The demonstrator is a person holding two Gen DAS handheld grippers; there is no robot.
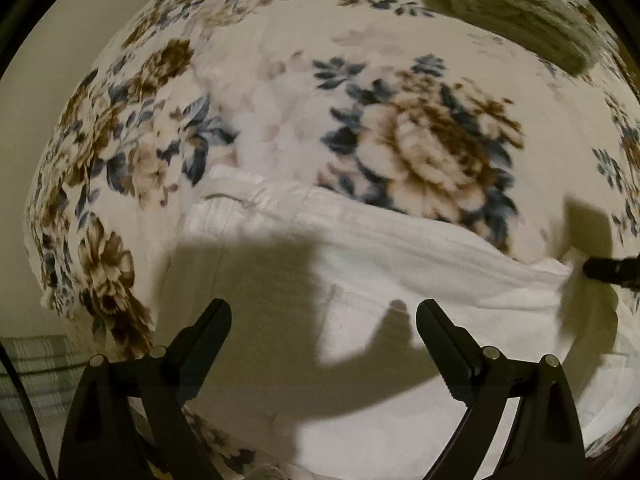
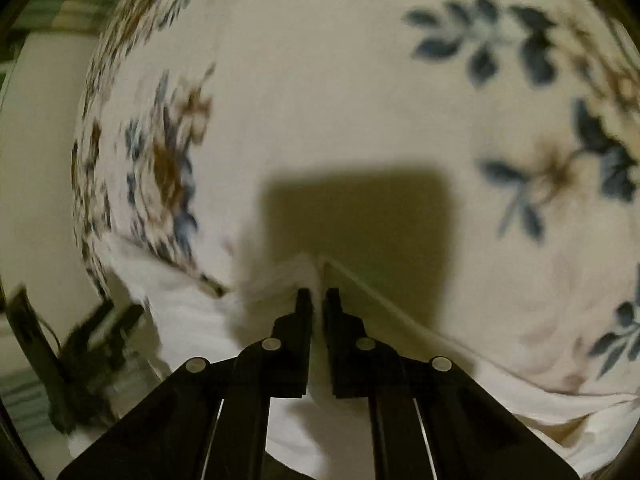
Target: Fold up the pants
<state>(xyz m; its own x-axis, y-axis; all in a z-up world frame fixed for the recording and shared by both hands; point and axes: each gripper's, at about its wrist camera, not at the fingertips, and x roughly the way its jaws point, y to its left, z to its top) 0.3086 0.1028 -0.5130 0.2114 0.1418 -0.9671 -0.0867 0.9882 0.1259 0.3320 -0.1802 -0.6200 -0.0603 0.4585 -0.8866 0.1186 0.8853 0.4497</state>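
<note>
White pants (image 1: 360,248) lie on a floral blanket (image 1: 440,148), the waistband with a drawstring toward the left. My left gripper (image 1: 324,316) is open just above the pants and holds nothing. My right gripper (image 2: 318,294) is shut on a corner of the white pants (image 2: 288,276), pinching the cloth between its fingertips and lifting it slightly. The right gripper also shows at the right edge of the left wrist view (image 1: 612,268), at the pants' right end. The left gripper shows blurred at the lower left of the right wrist view (image 2: 104,328).
A greenish folded towel or cushion (image 1: 512,12) lies on the blanket at the far right. A pale wall (image 1: 60,40) runs along the blanket's left side. Plaid fabric (image 1: 36,364) sits at the lower left.
</note>
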